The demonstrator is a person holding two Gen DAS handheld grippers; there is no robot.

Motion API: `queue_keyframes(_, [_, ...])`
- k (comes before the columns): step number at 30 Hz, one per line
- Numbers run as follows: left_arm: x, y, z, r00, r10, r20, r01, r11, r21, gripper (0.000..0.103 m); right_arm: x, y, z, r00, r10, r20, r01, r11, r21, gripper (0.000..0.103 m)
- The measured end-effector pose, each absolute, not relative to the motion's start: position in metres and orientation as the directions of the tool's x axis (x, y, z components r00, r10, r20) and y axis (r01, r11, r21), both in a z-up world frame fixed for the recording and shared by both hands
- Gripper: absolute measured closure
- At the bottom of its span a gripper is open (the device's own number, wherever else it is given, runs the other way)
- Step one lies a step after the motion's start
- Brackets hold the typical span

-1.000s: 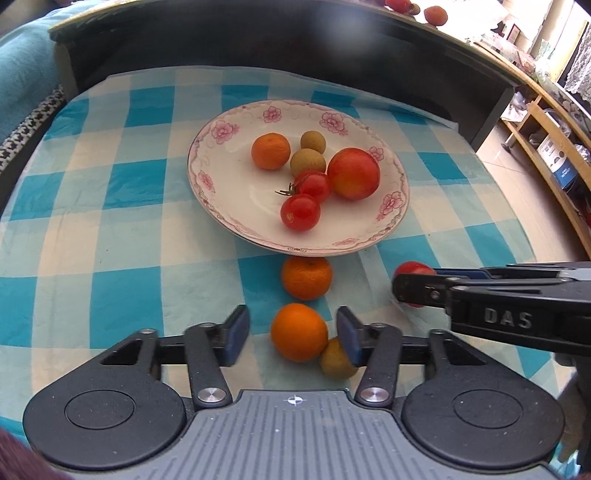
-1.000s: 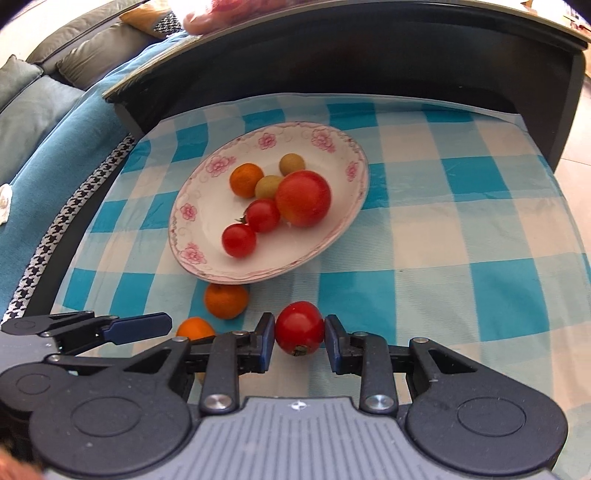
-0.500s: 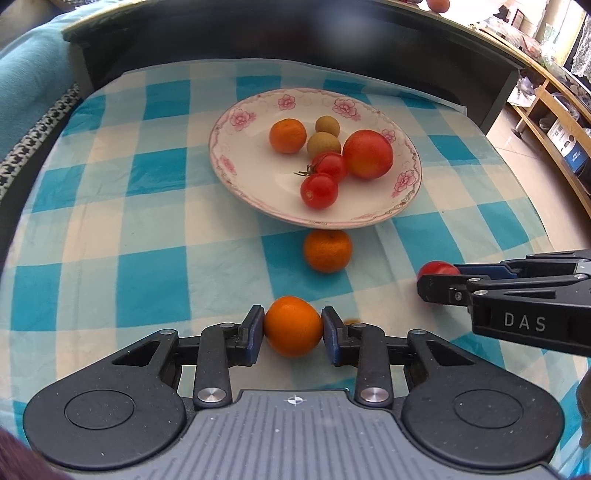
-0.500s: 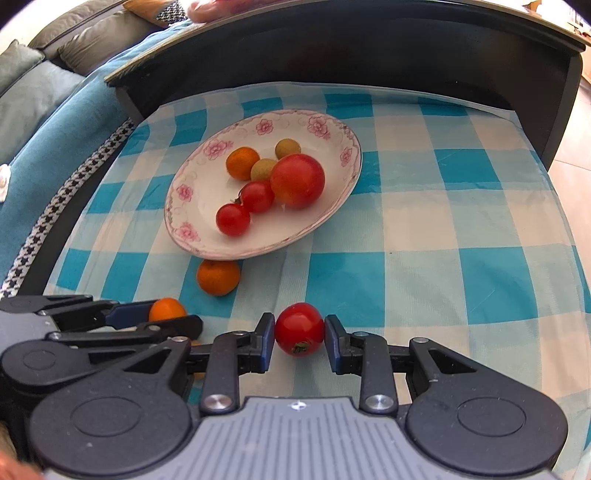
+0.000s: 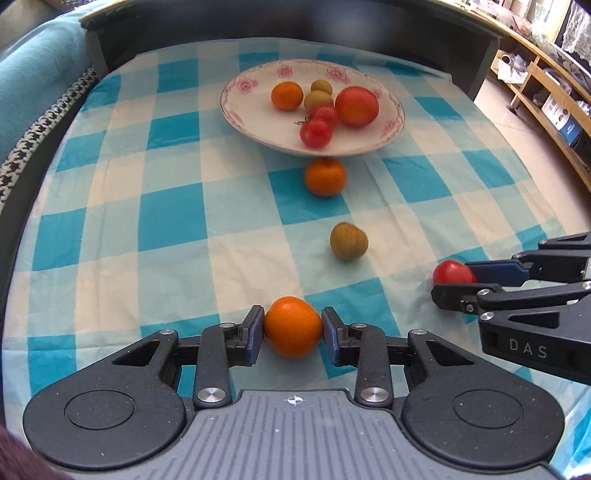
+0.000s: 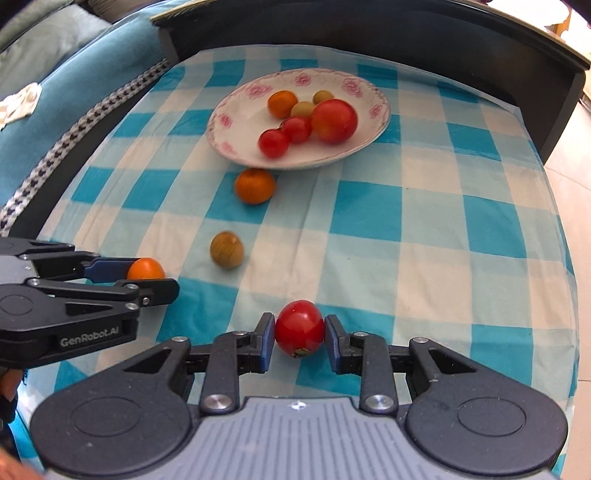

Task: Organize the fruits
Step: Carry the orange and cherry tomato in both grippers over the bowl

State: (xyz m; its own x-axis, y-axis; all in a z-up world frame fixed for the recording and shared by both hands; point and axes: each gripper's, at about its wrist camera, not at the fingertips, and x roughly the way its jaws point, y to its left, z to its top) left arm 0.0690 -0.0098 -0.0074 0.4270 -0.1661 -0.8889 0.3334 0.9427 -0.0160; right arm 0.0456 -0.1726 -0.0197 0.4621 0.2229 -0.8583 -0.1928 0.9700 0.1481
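Observation:
My left gripper (image 5: 293, 328) is shut on an orange tangerine (image 5: 293, 326) and holds it above the checked cloth. My right gripper (image 6: 299, 330) is shut on a red tomato (image 6: 299, 326). Each gripper shows in the other's view: the right gripper (image 5: 452, 278) with its tomato, the left gripper (image 6: 147, 275) with its tangerine. A white flowered plate (image 5: 251, 122) at the back holds a tangerine, two small green-brown fruits, two small tomatoes and a big red fruit (image 5: 357, 106). A second tangerine (image 5: 325, 176) and a brown-green fruit (image 5: 348, 242) lie on the cloth.
The blue and white checked cloth (image 5: 173, 218) covers a dark table with a raised dark back edge (image 5: 295, 26). A teal sofa (image 6: 55, 92) is at the left. Wooden shelving (image 5: 546, 85) and floor lie to the right.
My left gripper closed on the tangerine and drew back and up with it, uncovering the brown-green fruit. My right gripper also drew back with the tomato held.

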Motion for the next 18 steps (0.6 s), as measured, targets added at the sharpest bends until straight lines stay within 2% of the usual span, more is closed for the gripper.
queue_keyframes(8, [0.069,-0.011,-0.008,0.440,-0.161,-0.884,0.335,0.942,-0.005,0.059,0.048,-0.166,-0.025,0.453,0.205,-0.867,-0.204,0.971,0.123,0.071])
queue_keyframes(18, [0.062,-0.022,-0.002,0.436,-0.161,-0.885,0.368,0.930,0.012,0.061,0.044,-0.159,-0.019,0.450,0.201,-0.870,-0.233,0.967,0.103,0.071])
